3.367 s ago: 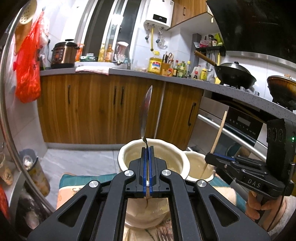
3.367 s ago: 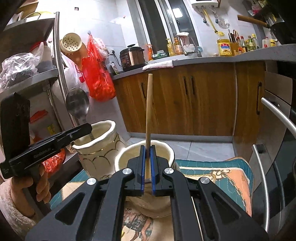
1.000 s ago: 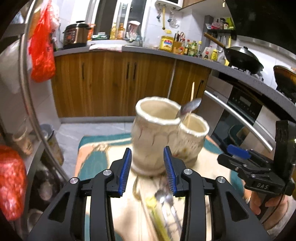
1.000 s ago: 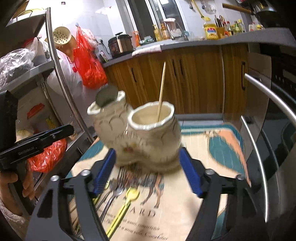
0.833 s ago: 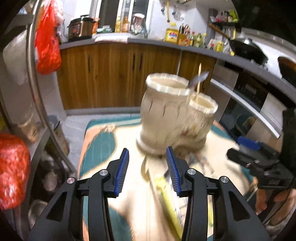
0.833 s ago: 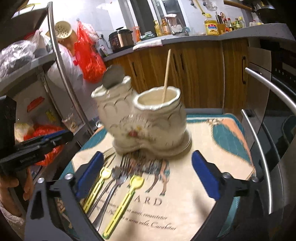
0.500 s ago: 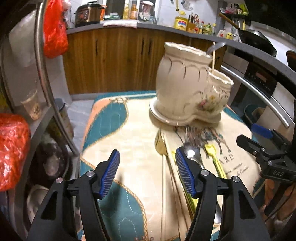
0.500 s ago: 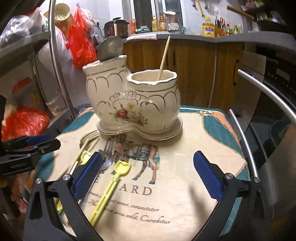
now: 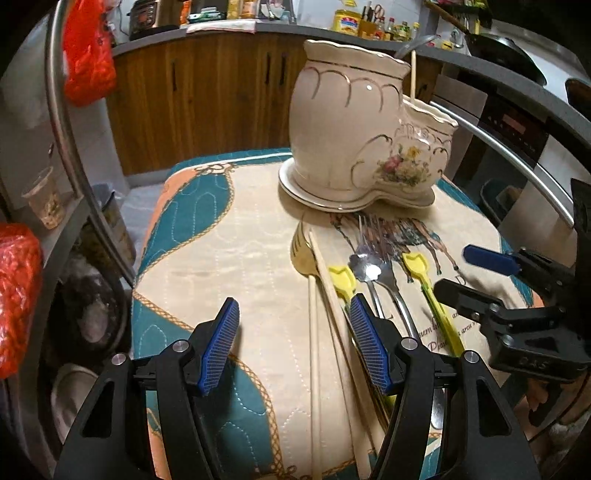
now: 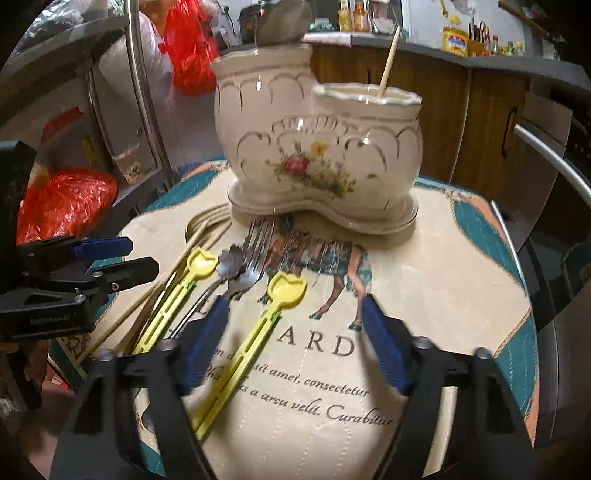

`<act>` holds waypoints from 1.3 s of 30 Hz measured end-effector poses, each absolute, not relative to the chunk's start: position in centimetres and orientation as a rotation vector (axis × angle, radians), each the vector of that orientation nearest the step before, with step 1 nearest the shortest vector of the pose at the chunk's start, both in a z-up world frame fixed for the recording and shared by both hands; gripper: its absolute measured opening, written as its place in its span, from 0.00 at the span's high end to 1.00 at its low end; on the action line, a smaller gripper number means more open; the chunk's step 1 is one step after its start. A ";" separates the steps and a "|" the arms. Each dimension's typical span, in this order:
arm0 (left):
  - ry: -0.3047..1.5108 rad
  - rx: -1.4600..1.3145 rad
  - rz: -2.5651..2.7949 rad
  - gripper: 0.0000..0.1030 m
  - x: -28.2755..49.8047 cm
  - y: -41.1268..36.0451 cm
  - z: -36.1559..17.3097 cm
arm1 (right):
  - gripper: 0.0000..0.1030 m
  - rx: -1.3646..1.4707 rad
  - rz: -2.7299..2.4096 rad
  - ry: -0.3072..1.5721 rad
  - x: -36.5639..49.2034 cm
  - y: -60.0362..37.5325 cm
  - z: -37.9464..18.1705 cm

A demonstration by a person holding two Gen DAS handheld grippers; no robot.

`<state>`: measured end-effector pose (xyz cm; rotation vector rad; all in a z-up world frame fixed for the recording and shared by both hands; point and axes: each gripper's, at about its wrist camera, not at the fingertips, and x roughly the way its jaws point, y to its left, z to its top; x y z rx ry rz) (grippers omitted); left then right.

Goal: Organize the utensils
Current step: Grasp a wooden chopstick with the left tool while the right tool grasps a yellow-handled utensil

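Observation:
A cream ceramic twin holder [image 9: 351, 136] [image 10: 317, 147] stands at the back of the mat. A steel spoon [image 10: 282, 20] sits in its tall pot and one chopstick [image 10: 388, 62] in its short pot. Loose on the mat lie pale chopsticks [image 9: 314, 332], a gold spoon [image 9: 301, 251], steel forks [image 10: 251, 266] and two yellow utensils [image 10: 284, 288] [image 10: 201, 264]. My left gripper [image 9: 293, 317] is open low over the chopsticks, which run between its jaws untouched. My right gripper [image 10: 295, 310] is open, its jaws closing around the right yellow utensil without pressing it.
A metal shelf rack [image 9: 70, 147] with red bags [image 10: 62, 199] stands close on the left of the mat. An oven door with a steel handle [image 10: 554, 158] is close on the right. Wooden cabinets [image 9: 207, 103] stand behind. The quilted mat [image 9: 221, 240] ends near the rack.
The spoon and chopstick once gripped now stand in the holder. Both grippers have pulled back, opened and sunk toward the utensils on the mat. The right jaws have narrowed since half a second ago.

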<state>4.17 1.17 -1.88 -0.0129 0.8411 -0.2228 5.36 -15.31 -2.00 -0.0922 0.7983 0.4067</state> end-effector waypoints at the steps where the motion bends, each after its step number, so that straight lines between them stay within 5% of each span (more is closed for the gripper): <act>1: 0.843 -0.011 -0.227 0.38 4.2 1.1 -1.9 | 0.45 -0.097 0.412 0.805 5.4 -15.1 -2.1; 5: 0.846 -0.005 -0.237 0.38 4.2 0.7 -2.0 | 0.52 -0.138 0.432 0.820 5.4 -14.1 -2.4; 13: 0.855 0.019 -0.254 0.39 4.6 -0.6 -2.4 | 0.90 -0.192 0.428 0.841 6.2 -12.9 -3.3; 23: 0.878 -0.004 -0.269 0.72 5.8 -1.1 -2.8 | 0.90 -0.088 0.413 0.830 7.0 -15.7 -2.5; 32: 0.883 -0.082 -0.278 0.90 6.8 -0.4 -2.8 | 0.90 -0.076 0.431 0.805 6.6 -16.1 -2.0; 39: 0.850 -0.113 -0.293 0.92 6.3 0.1 -2.1 | 0.90 -0.028 0.446 0.765 6.1 -17.0 -1.3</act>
